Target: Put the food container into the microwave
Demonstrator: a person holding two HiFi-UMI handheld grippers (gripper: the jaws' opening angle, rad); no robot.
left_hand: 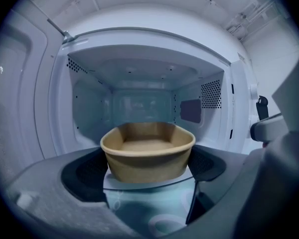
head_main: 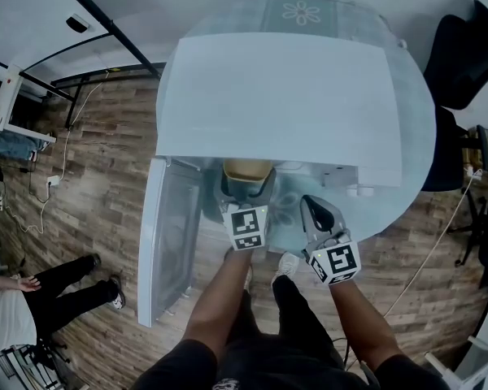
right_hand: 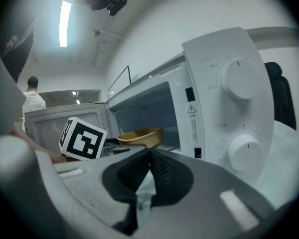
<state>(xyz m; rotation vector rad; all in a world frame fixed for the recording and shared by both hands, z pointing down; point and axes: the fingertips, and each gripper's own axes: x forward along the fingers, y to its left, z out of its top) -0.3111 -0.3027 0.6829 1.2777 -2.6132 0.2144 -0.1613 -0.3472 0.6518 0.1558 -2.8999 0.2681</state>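
Left gripper [head_main: 246,189]: fingers part-open, clamped on both sides of brown paper food container [left_hand: 147,152]. Container upright at mouth of microwave [left_hand: 139,59]; cavity straight ahead, door [head_main: 169,234] open at left. Right gripper [right_hand: 149,156]: fingers pressed together, empty, beside control panel [right_hand: 229,108].

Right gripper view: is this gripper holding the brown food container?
No, the right gripper's jaws meet with nothing between them; the food container is farther off, at the microwave opening.
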